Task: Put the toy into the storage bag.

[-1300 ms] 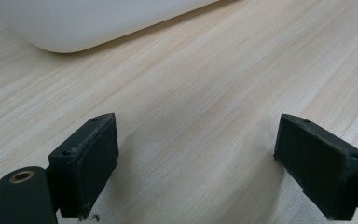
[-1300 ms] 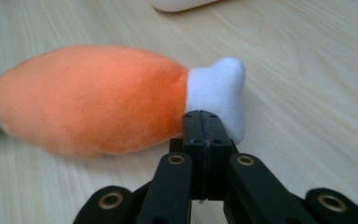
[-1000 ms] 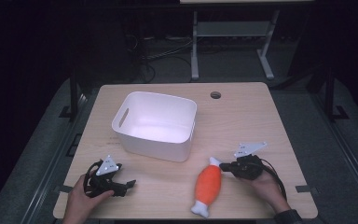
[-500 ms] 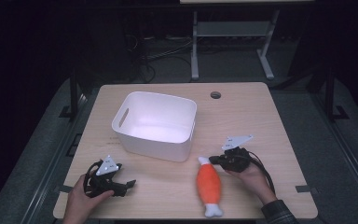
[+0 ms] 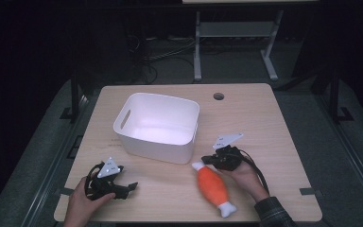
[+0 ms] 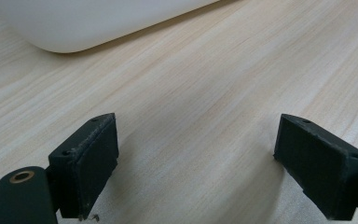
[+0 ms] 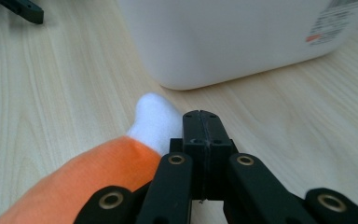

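Nudging seems the right word for the step in hand: the right gripper (image 5: 217, 160) lies low on the table with its two jaws pressed flat together, nothing caught between them, and its closed tip rests against the near flank of the orange plush toy (image 5: 212, 185) close to the toy's upper white end. In the right gripper view the shut jaws sit just beside that white tip (image 7: 156, 119), with the orange body (image 7: 79, 186) bulging at their left and the wall of the white plastic bin (image 7: 242, 42) rising a little beyond.

From above, the toy lies on the wooden table (image 5: 283, 123) at a slant, its upper white end near the bin's front right corner but apart from it, its lower white end toward the table's near edge.

The left gripper (image 5: 123, 187) rests on the table at the near left, well apart from the toy, its jaws standing wide with bare wood between them.

The white plastic bin (image 5: 123, 124) stands upright in the middle of the table, and what shows of its inside is bare.

Judging from this, a grasp has not begun. Lifting the toy would call for the right jaws to part, straddle the soft body across its narrow width and close on it.
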Demonstrator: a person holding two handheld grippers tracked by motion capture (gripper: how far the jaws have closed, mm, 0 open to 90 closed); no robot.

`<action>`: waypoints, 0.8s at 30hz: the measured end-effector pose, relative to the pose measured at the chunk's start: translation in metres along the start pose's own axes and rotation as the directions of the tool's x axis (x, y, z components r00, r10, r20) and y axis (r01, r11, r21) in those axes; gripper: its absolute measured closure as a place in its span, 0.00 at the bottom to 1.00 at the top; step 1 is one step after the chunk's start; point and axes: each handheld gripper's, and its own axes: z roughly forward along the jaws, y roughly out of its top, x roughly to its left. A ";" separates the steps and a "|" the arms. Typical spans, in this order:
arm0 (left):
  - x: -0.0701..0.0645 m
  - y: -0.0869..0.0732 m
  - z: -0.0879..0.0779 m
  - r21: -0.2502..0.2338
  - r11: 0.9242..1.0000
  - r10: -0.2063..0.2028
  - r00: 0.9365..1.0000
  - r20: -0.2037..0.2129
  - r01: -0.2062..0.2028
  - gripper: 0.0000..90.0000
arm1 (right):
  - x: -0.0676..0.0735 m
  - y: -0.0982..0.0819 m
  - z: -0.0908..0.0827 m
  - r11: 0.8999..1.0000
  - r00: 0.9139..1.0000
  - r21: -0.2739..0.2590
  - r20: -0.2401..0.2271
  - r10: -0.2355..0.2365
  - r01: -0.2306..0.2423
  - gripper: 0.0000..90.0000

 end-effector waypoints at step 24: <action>0.000 0.000 0.000 0.000 1.000 0.000 1.000 0.000 0.000 0.14 | 0.022 0.017 0.021 0.997 0.996 0.032 -0.063 -0.061 0.063 0.99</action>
